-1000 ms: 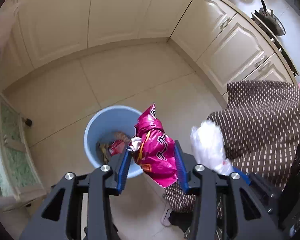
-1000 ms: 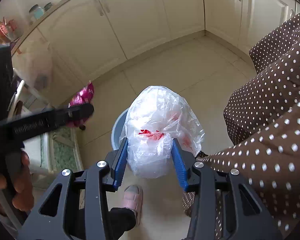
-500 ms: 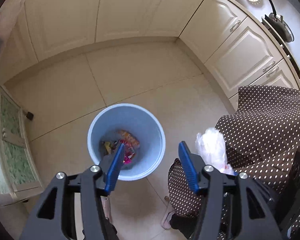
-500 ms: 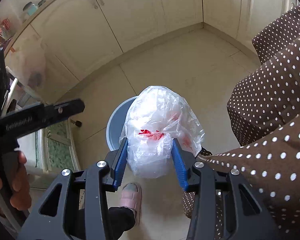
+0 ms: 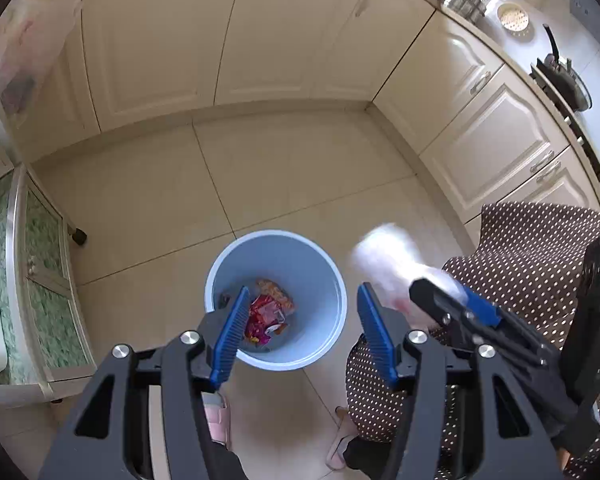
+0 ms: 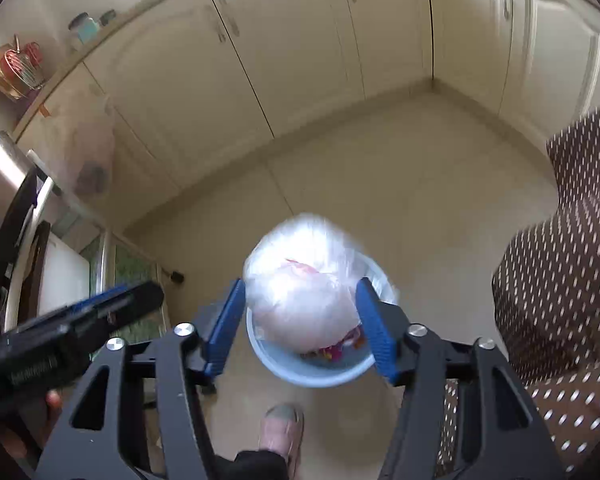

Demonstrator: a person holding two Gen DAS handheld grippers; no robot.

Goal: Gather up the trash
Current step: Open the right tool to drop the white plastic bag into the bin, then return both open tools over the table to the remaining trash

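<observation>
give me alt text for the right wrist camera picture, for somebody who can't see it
A blurred white plastic bag sits between the open blue fingers of the right gripper, whose jaws have just been opening, above a light blue trash bin on a beige tiled kitchen floor. The left gripper reaches in from the left; cream cabinets line the back.

Over the light blue bin on the tiled floor, the right gripper has just been opening its jaws, a blurred white plastic bag still lying between the blue pads, while the left gripper juts in at the left.
</observation>
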